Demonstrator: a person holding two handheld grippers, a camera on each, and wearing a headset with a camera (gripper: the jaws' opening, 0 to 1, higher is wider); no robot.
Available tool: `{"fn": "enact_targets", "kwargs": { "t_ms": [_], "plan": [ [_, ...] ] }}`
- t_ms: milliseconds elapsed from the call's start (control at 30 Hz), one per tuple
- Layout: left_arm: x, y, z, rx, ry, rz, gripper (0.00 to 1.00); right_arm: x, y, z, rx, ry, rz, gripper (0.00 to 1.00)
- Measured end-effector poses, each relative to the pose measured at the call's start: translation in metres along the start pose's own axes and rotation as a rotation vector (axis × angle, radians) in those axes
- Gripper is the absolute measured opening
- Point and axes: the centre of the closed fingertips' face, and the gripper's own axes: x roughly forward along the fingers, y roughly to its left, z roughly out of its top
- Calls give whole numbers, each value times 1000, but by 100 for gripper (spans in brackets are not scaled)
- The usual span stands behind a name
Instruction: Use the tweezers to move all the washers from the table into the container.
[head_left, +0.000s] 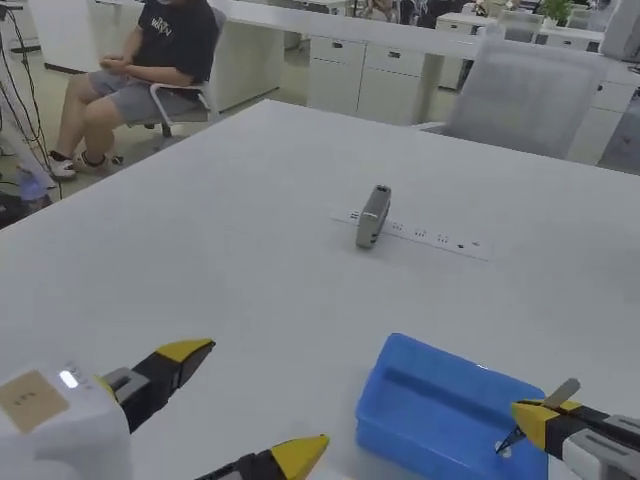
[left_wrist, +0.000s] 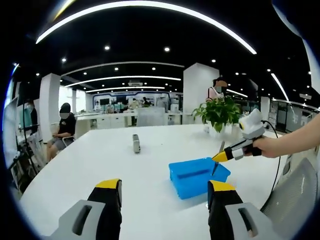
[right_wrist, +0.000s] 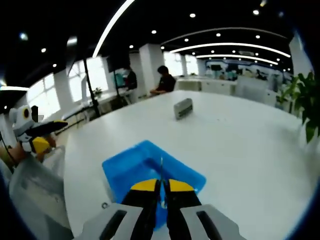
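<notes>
A blue container (head_left: 440, 400) sits on the white table (head_left: 250, 250) at the near right. My right gripper (head_left: 540, 418) is shut on thin metal tweezers (head_left: 512, 438), whose tips point down into the container. In the right gripper view the tweezers (right_wrist: 161, 169) stick out from between the closed jaws over the container (right_wrist: 135, 167). A small ring, seemingly a washer (right_wrist: 104, 205), lies on the table beside the container. My left gripper (head_left: 245, 405) is open and holds nothing, left of the container. In the left gripper view (left_wrist: 164, 187) it faces the container (left_wrist: 197, 175) and the right gripper (left_wrist: 227, 155).
A grey device (head_left: 373, 215) stands on a flat white power strip (head_left: 430, 238) mid-table. A person (head_left: 150, 60) sits on a chair beyond the far left edge. A grey chair (head_left: 525, 95) stands at the far side. A potted plant (left_wrist: 220, 112) is on the table.
</notes>
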Motion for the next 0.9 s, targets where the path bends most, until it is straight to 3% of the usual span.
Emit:
{"fn": "enact_targets", "kwargs": {
  "t_ms": [400, 767, 900],
  "plan": [
    [-2, 0, -4, 16, 25, 3, 67, 4, -4, -9, -29, 24, 17, 3],
    [-3, 1, -4, 6, 21, 7, 66, -4, -3, 1, -24, -9, 10, 3],
    [-3, 2, -2, 0, 15, 10, 65, -14, 9, 12, -27, -38, 17, 3]
  ]
}}
